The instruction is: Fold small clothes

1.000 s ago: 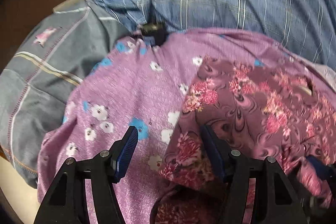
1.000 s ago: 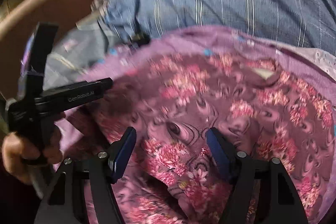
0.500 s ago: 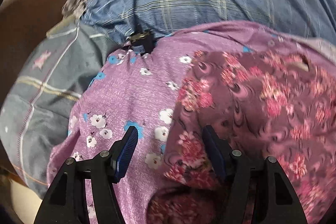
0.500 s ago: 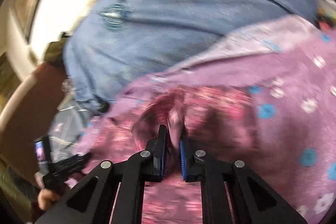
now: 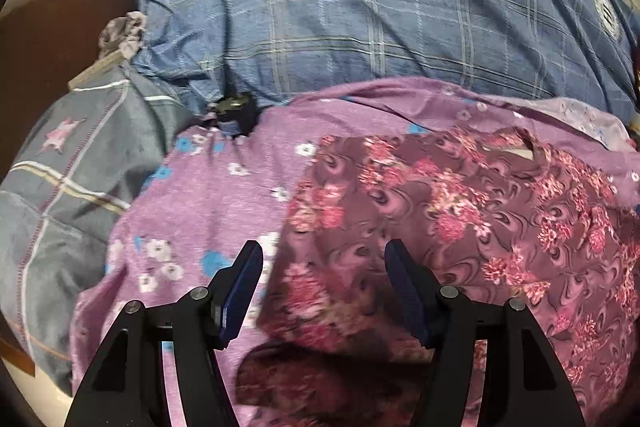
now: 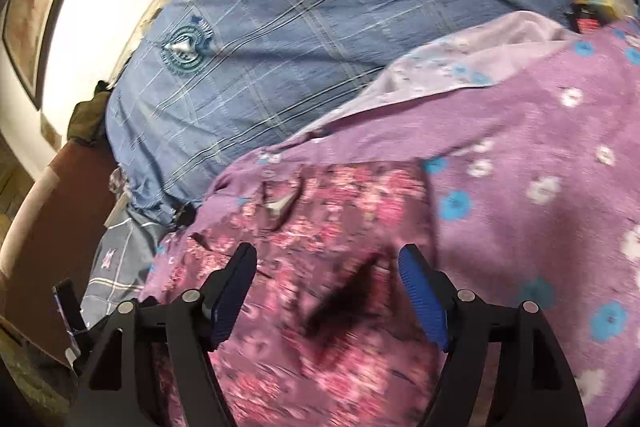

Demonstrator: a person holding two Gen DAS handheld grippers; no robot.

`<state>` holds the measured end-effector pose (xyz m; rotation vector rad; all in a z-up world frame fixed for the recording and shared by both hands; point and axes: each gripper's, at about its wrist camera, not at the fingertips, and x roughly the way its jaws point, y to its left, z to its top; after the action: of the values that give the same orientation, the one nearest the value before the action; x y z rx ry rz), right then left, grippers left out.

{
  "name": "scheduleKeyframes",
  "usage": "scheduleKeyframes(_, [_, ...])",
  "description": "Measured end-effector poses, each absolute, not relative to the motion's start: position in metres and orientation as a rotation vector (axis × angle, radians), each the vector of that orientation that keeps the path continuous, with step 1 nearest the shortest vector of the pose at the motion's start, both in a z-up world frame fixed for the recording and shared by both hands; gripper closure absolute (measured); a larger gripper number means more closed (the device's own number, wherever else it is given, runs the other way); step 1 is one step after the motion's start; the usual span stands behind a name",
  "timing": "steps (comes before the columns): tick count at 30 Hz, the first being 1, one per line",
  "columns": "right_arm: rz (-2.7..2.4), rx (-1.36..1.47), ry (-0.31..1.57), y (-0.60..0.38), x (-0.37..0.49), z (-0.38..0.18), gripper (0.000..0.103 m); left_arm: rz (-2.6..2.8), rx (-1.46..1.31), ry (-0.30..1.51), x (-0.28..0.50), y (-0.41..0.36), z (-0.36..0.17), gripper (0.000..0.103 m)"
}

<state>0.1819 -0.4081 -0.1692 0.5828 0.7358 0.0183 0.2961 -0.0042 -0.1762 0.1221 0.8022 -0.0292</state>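
Observation:
A small maroon garment with pink flowers (image 5: pixel 460 219) lies spread on a purple flowered sheet (image 5: pixel 208 211). It also shows in the right wrist view (image 6: pixel 344 227), on the same sheet (image 6: pixel 540 147). My left gripper (image 5: pixel 324 267) is open and empty, low over the garment's left edge. My right gripper (image 6: pixel 328 271) is open and empty, just above the garment's near part. A neck label shows at the garment's far edge (image 5: pixel 516 155).
A big blue checked pillow (image 5: pixel 360 19) lies behind the sheet. A grey checked cloth with a pink star (image 5: pixel 64 155) lies at the left. A small dark object (image 5: pixel 234 109) sits at the pillow's foot. A brown bed frame (image 6: pixel 52 219) runs along the left.
My right gripper was shut on a fold of the garment half a second ago; it has opened and let the cloth go. My left gripper has stayed open and drawn back a little.

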Motion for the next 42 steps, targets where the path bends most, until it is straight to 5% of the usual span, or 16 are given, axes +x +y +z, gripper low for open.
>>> scheduleKeyframes(2, [-0.029,0.527,0.808,-0.396,0.198,-0.183,0.030,-0.011,0.166,0.852,0.302,-0.010,-0.190,0.040])
scheduleKeyframes(4, [-0.052,0.473,0.904,-0.387,0.212,-0.198,0.080,0.016,0.185,0.899,0.308,-0.008,-0.202,0.040])
scheduleKeyframes(5, [-0.067,0.469,0.909,-0.386,0.213,-0.199,0.096,0.023,0.189,0.907,0.309,-0.006,-0.205,0.039])
scheduleKeyframes(11, [-0.140,0.419,0.665,-0.383,0.195,-0.156,0.096,-0.006,0.167,0.893,0.301,-0.001,-0.201,0.039])
scheduleKeyframes(14, [-0.212,0.387,0.813,-0.388,0.216,-0.183,0.094,-0.006,0.219,0.887,0.299,-0.009,-0.205,0.039])
scheduleKeyframes(18, [-0.249,0.486,0.867,-0.403,0.215,-0.193,0.076,-0.010,0.240,0.894,0.298,-0.012,-0.206,0.039])
scheduleKeyframes(21, [-0.307,0.447,0.688,-0.403,0.192,-0.160,0.055,-0.023,0.154,0.881,0.298,-0.004,-0.197,0.040])
scheduleKeyframes(25, [-0.099,0.382,0.672,-0.374,0.194,-0.146,0.069,-0.042,0.086,0.791,0.291,-0.001,-0.182,0.040])
scheduleKeyframes(27, [-0.031,0.329,0.743,-0.352,0.204,-0.153,0.091,-0.052,0.094,0.790,0.290,-0.006,-0.185,0.040])
scheduleKeyframes(32, [-0.044,0.231,1.000,-0.332,0.219,-0.197,0.094,-0.016,0.221,0.875,0.297,-0.022,-0.208,0.038])
scheduleKeyframes(37, [-0.025,0.265,0.969,-0.338,0.204,-0.193,0.095,0.007,0.307,0.846,0.295,-0.033,-0.217,0.028])
scheduleKeyframes(41, [-0.122,0.322,0.857,-0.353,0.188,-0.174,0.084,0.065,0.145,0.887,0.299,-0.013,-0.225,0.000])
scheduleKeyframes(42, [-0.144,0.342,0.864,-0.359,0.189,-0.178,0.079,0.063,0.053,0.925,0.303,-0.003,-0.228,0.000])
